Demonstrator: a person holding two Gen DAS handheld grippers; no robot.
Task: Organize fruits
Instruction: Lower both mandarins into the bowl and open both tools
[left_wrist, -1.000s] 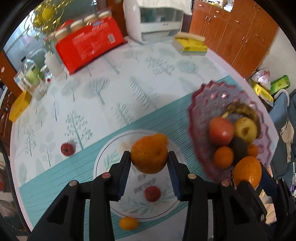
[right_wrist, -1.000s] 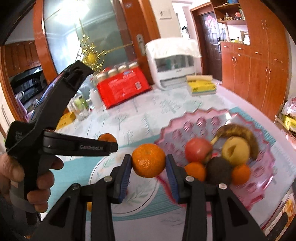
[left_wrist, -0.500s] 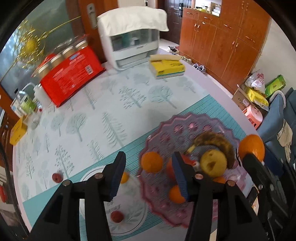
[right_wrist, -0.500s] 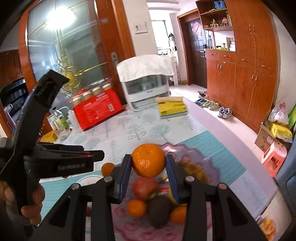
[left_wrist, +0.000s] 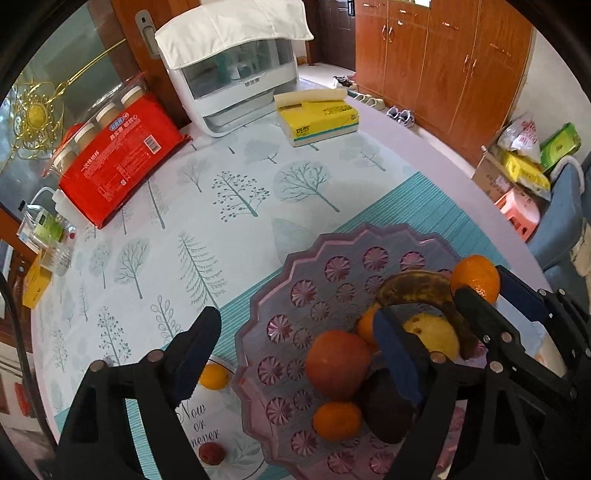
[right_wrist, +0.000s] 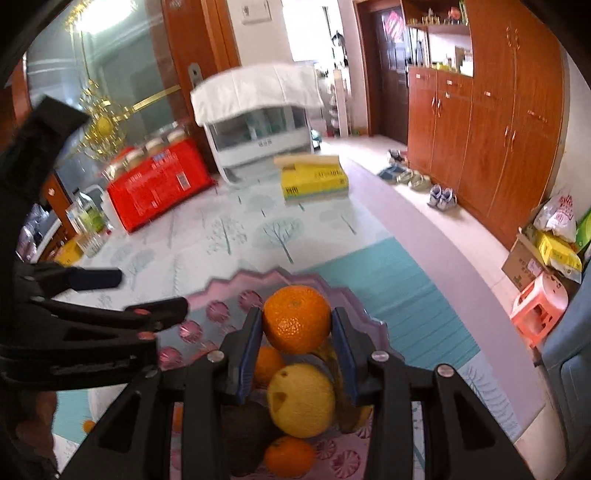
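Fruit bowl (left_wrist: 295, 280), pink and scalloped, sits just below both grippers, holding apple, pear, banana and mandarins. Right gripper (right_wrist: 297, 328) clamps a mandarin (right_wrist: 297, 318) at its widest middle: light, round, soft-skinned, apt to roll. Left gripper (left_wrist: 295, 343), its jaws just opened, holds nothing.

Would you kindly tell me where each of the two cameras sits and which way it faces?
Left wrist: rides the left claw, looking steeply down on the pink fruit bowl; its open fingers show, nothing between them; the right claw intrudes at right.
Right wrist: rides the right claw, tilted down across the table; it grips an orange over the bowl; the left claw and a hand show at left.
Shared: bowl, orange, yellow tissue pack, red package.
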